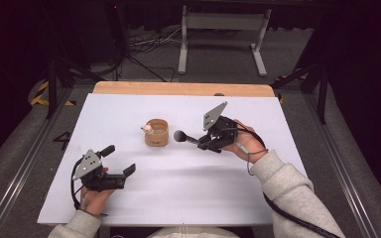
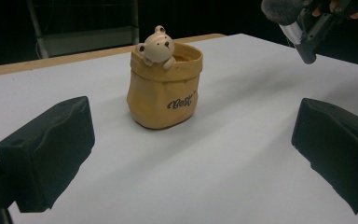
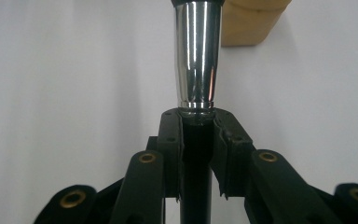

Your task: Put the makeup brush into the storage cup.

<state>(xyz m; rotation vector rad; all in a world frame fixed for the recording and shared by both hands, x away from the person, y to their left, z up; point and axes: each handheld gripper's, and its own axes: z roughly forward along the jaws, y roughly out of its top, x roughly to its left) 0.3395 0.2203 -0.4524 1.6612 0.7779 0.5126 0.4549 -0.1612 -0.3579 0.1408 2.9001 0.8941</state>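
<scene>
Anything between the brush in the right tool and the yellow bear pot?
Nothing visible. The brush, clamped in the right tool, points its head at the pot across a bare strip of the white table.

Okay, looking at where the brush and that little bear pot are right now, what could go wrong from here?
The right gripper clamps the brush only on its thin black handle, so the heavier metal collar and bristle head might tilt or slip. The bear pot stands free on the table, untouched; the left gripper waits open and apart. A sideways nudge from the brush could tip or slide it.
</scene>
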